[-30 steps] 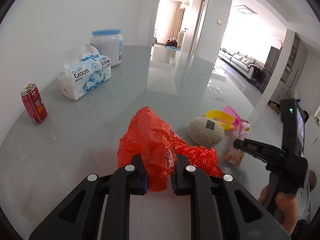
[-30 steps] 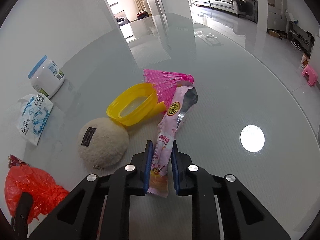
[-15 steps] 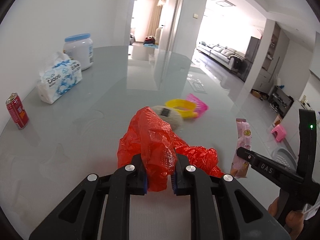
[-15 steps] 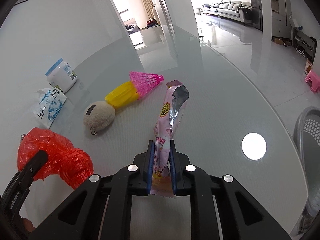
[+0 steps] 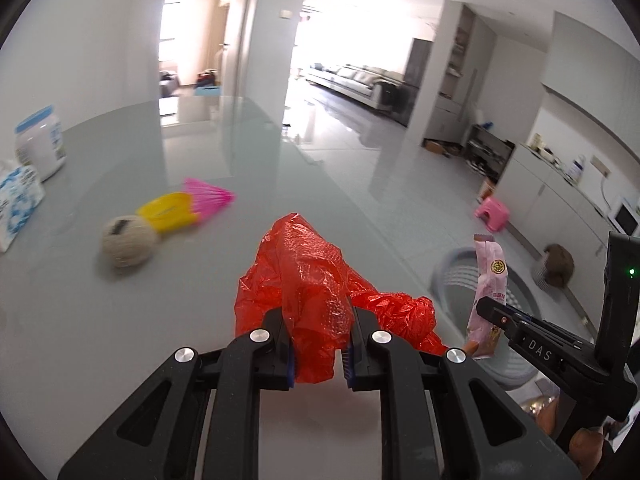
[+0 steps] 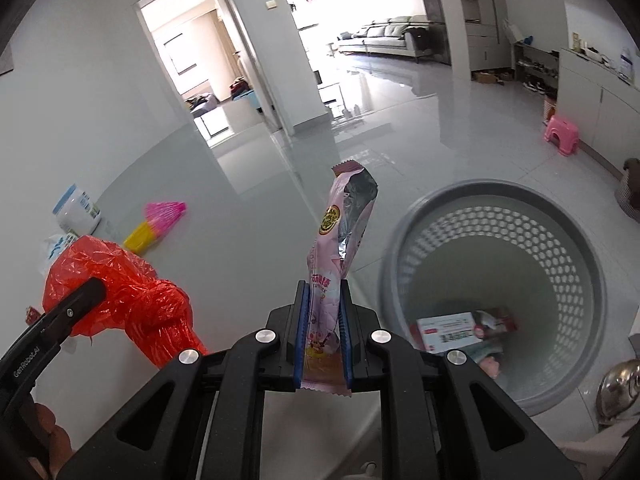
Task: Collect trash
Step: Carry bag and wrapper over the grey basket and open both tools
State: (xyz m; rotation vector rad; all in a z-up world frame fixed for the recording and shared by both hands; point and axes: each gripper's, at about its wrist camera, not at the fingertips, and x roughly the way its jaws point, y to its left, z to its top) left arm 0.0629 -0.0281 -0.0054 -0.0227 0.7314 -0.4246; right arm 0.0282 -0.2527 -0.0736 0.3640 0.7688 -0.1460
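Observation:
My left gripper (image 5: 319,354) is shut on a crumpled red plastic bag (image 5: 312,292), held above the glass table's right edge; the bag also shows in the right wrist view (image 6: 120,292). My right gripper (image 6: 323,344) is shut on a pink snack wrapper (image 6: 340,248), held upright beside the table edge; it shows in the left wrist view (image 5: 490,292) too. A grey perforated waste basket (image 6: 560,240) stands on the floor just right of the wrapper, with a box and other trash (image 6: 460,332) at its bottom. Its rim shows in the left wrist view (image 5: 452,268).
On the grey glass table (image 5: 120,320) lie a beige plush ball (image 5: 127,240), a yellow ring (image 5: 170,212), a pink shuttlecock (image 5: 208,196), a tissue pack (image 5: 16,204) and a white jar (image 5: 38,148). A pink stool (image 6: 562,134) stands on the floor.
Both grippers swung right with their loads, away from the table's middle. The waste basket has come fully into the right wrist view, close under the wrapper.

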